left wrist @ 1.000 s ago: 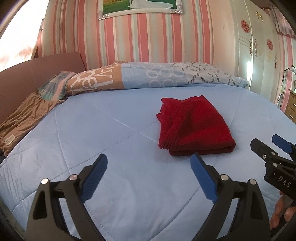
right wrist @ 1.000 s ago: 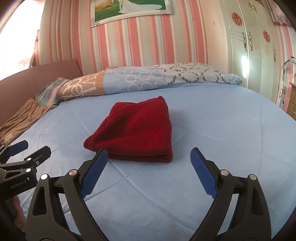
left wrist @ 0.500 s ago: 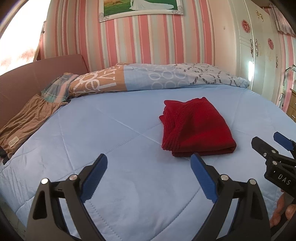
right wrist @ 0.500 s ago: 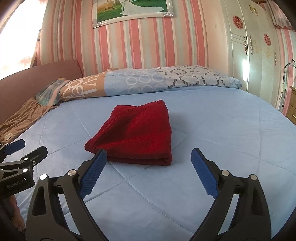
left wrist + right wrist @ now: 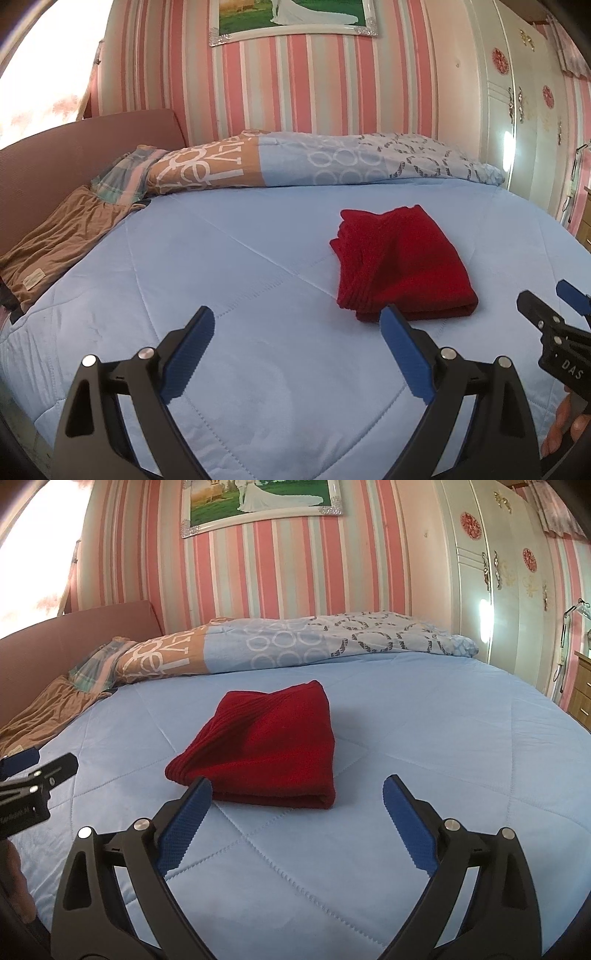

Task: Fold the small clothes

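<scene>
One folded red garment (image 5: 266, 746) is seen on the blue quilt (image 5: 424, 746); two grippers, left (image 5: 297, 317) and right (image 5: 297, 788), are held released, nothing grasped

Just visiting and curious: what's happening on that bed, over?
Left gripper and right gripper open, empty. Red garment folded on the blue quilt, untouched. Nothing in the way.

Pale-blue quilted bed (image 5: 229, 369) — folded red garment (image 5: 402, 266), patterned duvet roll (image 5: 317, 162), brown cloth (image 5: 59, 240).
</scene>
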The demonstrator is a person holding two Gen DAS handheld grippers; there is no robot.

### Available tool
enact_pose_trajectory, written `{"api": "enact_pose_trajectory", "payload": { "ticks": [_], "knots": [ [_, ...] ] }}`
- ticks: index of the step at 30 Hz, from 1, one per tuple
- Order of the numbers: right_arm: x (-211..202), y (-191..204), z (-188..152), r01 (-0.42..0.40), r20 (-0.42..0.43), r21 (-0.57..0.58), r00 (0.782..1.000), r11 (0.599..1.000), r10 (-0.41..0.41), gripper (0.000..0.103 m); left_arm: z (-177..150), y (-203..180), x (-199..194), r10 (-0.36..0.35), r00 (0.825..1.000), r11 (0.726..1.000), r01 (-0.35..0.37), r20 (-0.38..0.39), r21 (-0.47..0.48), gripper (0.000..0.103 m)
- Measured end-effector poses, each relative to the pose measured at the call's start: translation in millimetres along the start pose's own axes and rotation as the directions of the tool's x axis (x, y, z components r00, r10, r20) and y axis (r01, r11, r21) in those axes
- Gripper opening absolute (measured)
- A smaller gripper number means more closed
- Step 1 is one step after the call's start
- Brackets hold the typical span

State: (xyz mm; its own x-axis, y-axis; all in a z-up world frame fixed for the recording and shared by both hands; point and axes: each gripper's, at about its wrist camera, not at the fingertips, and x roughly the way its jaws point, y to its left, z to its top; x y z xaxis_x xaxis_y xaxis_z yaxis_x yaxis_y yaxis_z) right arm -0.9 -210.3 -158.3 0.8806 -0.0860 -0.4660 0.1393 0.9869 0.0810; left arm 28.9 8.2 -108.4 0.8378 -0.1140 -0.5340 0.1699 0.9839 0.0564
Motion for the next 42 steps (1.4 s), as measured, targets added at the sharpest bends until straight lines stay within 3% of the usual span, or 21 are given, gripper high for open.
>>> {"api": "enact_pose_trajectory", "payload": {
  "ticks": [42],
  "knots": [
    [-4.4, 3.0, -2.9, 0.003, 0.003, 0.005, 1.0, 1.0, -0.003, 0.093, 1.3, 5.0, -1.3, 0.014, 1.0, 1.0, -0.014, 0.018, 0.012, 0.092]
  ]
}}
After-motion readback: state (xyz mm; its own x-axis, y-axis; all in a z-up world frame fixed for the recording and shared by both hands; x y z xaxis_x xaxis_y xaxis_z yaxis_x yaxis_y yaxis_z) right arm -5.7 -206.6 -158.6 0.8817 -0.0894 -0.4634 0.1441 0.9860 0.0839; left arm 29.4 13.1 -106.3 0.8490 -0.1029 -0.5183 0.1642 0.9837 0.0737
